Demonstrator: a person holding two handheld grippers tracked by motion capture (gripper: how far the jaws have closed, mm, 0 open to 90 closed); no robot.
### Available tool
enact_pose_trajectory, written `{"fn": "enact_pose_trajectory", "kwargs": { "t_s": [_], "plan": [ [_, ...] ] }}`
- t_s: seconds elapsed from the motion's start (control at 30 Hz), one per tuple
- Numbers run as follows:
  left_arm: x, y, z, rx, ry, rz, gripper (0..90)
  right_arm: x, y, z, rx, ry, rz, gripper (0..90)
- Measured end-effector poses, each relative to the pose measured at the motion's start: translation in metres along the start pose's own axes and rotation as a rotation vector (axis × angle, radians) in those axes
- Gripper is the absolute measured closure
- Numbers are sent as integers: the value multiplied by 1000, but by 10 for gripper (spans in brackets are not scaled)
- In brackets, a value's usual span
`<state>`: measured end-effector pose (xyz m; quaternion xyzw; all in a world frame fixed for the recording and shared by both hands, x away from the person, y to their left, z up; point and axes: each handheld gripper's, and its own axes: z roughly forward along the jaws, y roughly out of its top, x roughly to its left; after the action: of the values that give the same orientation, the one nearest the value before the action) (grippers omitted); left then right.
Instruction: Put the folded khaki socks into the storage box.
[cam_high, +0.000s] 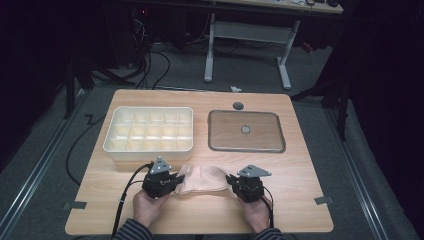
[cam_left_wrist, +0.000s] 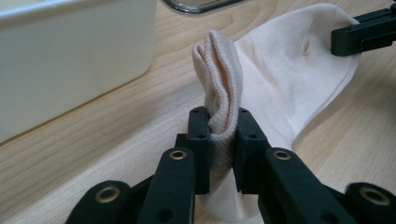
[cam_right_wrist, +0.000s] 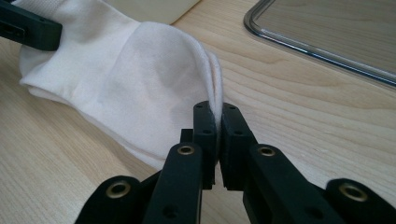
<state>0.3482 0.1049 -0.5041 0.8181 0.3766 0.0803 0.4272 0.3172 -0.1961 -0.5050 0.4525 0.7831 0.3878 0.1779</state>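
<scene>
While viewed from above, left to right across the lower middle of the frame: left gripper (cam_high: 176, 179) clamped on one end of sock (cam_high: 202, 179), right gripper (cam_high: 231, 181) clamped on the other end. Fingertips hard to make out in the high view; forearms cut off at bottom edge. Left gripper view: ribbed cuff bunched and pinched between pads, lower part of cuff hidden behind jaws. Right gripper view: thin folded edge squeezed between near-touching pads. Sock pale peach, smooth knit, lying on table (cam_high: 300, 170), below compartment tray (cam_high: 112, 142) and lidded dish (cam_high: 215, 145).
</scene>
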Motion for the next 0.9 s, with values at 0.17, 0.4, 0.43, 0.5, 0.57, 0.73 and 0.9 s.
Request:
{"fn": "enact_pose_trajectory", "kwargs": {
  "t_s": [0.17,0.4,0.43,0.5,0.57,0.73,0.9],
  "plan": [
    [-5,1,6,6,34,12,794,-5,-4,0,-4,2,15,865],
    [-4,-4,17,26,46,6,788,-8,-10,7,34,-11,20,864],
    [-4,-4,17,26,46,6,787,-8,-11,8,35,-12,19,863],
    [-4,-4,18,26,57,11,783,-7,-12,11,41,-17,17,863],
    [-3,-5,21,30,74,13,776,-6,-13,13,50,-22,14,862],
    [-4,-6,22,35,113,26,692,-5,-15,16,57,-35,18,846],
    [1,-11,19,29,152,8,530,-5,-15,17,57,-60,22,748]
  ]
}}
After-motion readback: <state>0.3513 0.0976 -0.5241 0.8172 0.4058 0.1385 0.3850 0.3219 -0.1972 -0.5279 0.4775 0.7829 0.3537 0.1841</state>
